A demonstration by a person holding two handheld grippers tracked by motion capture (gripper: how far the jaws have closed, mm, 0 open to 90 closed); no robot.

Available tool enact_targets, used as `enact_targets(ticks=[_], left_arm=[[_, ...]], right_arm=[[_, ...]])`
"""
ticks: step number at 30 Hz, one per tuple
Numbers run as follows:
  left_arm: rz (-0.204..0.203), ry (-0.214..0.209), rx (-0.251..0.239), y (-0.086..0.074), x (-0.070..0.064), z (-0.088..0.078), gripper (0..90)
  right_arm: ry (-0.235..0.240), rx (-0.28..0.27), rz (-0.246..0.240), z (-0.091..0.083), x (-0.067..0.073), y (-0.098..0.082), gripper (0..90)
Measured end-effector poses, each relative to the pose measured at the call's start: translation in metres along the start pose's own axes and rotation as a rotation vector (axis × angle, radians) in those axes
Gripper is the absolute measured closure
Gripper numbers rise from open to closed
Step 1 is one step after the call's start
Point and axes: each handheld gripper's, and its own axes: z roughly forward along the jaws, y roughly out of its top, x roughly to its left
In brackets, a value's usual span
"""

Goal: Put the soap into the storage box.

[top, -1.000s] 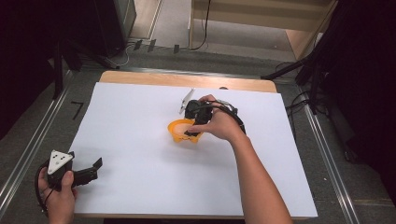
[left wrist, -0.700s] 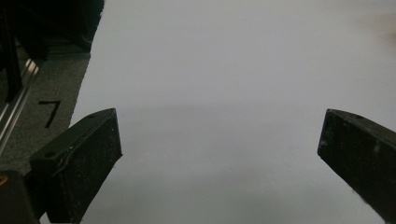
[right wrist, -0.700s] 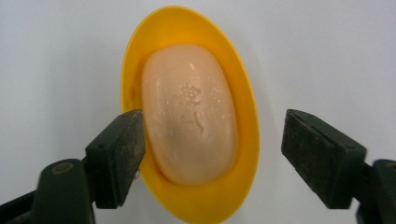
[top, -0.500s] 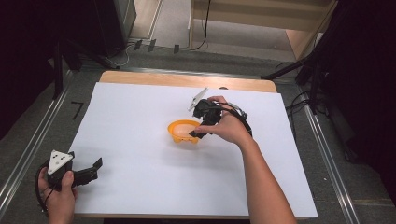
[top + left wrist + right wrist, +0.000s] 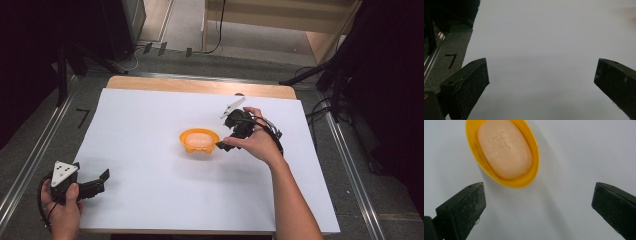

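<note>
I note the oval orange plastic dish [image 5: 199, 141] mid-sheet on the white paper-covered table [image 5: 150, 125], holding one pale peach soap bar [image 5: 504, 148]. My right gripper [image 5: 225, 144], just beside it, has just been opening, nothing between its jaws. My left gripper [image 5: 100, 181] stands wide, empty.

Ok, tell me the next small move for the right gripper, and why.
Probably draw the right gripper a little further back from the orange dish and let it rest. Its jaws have just been opening and now stand wide with nothing between them, while the soap bar lies flat inside the dish, so the placing looks finished. The left gripper sits open at the table's near corner.
</note>
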Motion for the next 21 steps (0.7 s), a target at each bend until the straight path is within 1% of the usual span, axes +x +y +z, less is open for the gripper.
enact_targets(ticks=[1, 2, 4, 6, 11, 13, 15, 17, 21], left_arm=[[0.000, 0.000, 0.000, 0.000, 0.000, 0.000, 0.0], [0.001, 0.001, 0.000, 0.000, 0.000, 0.000, 0.0], [0.001, 0.001, 0.001, 0.000, 0.000, 0.000, 0.0], [0.002, 0.001, 0.001, 0.000, 0.000, 0.000, 0.0], [0.006, 0.002, -0.001, 0.000, -0.001, 0.000, 0.0], [0.005, 0.002, -0.002, 0.000, 0.000, 0.000, 0.0], [0.005, 0.002, -0.002, 0.000, 0.000, 0.000, 0.0], [0.005, 0.001, -0.002, 0.000, 0.000, 0.000, 0.0], [0.006, 0.000, -0.002, 0.000, 0.000, 0.000, 0.0]], right_arm=[[0.001, -0.006, 0.000, -0.001, -0.001, -0.003, 0.0], [-0.005, -0.006, 0.013, -0.003, -0.001, -0.007, 0.0], [-0.023, -0.012, 0.019, -0.004, -0.002, -0.011, 0.0], [-0.031, -0.022, 0.040, -0.007, -0.001, -0.017, 0.0], [-0.051, -0.043, 0.054, -0.013, 0.002, -0.030, 0.0], [-0.050, -0.050, 0.063, -0.014, 0.002, -0.036, 0.0], [-0.060, -0.047, 0.077, -0.016, 0.003, -0.042, 0.0], [-0.056, -0.055, 0.093, -0.017, 0.002, -0.049, 0.0], [-0.070, -0.066, 0.109, -0.021, 0.003, -0.060, 0.0]])
